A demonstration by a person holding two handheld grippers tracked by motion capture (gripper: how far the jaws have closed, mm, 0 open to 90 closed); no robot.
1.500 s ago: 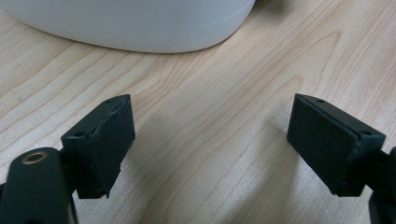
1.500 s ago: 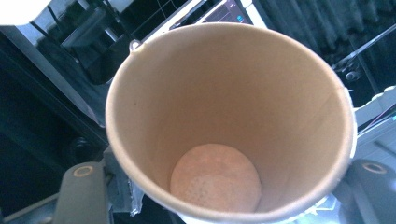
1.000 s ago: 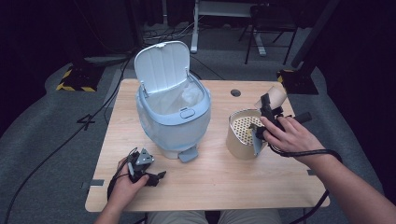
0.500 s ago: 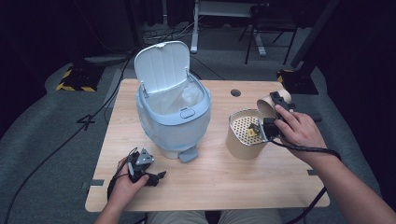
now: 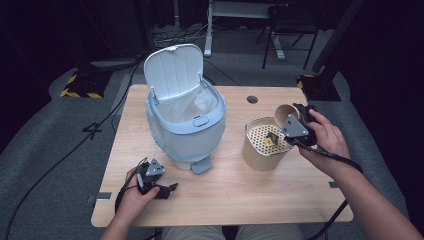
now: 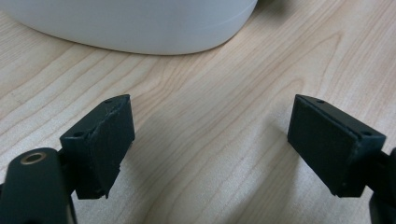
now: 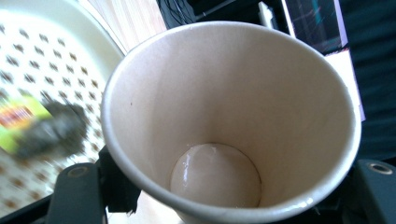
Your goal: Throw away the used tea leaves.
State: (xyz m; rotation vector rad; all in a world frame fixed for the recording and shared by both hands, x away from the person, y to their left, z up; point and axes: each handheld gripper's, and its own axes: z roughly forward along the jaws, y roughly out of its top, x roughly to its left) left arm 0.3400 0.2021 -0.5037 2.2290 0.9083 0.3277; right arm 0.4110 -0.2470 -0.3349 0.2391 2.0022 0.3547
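High view first: left tongs rest on the table, jaws wide with nothing between them, the bin just beyond. Right tongs clamp a paper cup above the basket, jaws having just eased slightly.

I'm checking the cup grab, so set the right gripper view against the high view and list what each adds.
Right gripper view alone: the cup's empty inside and glossy bottom. High view alone: the blue bin with its lid up, the left tongs resting open on the table, and the right hand. Both: the right tongs shut on the cup above the perforated basket, with a small wrapper lying inside the basket.
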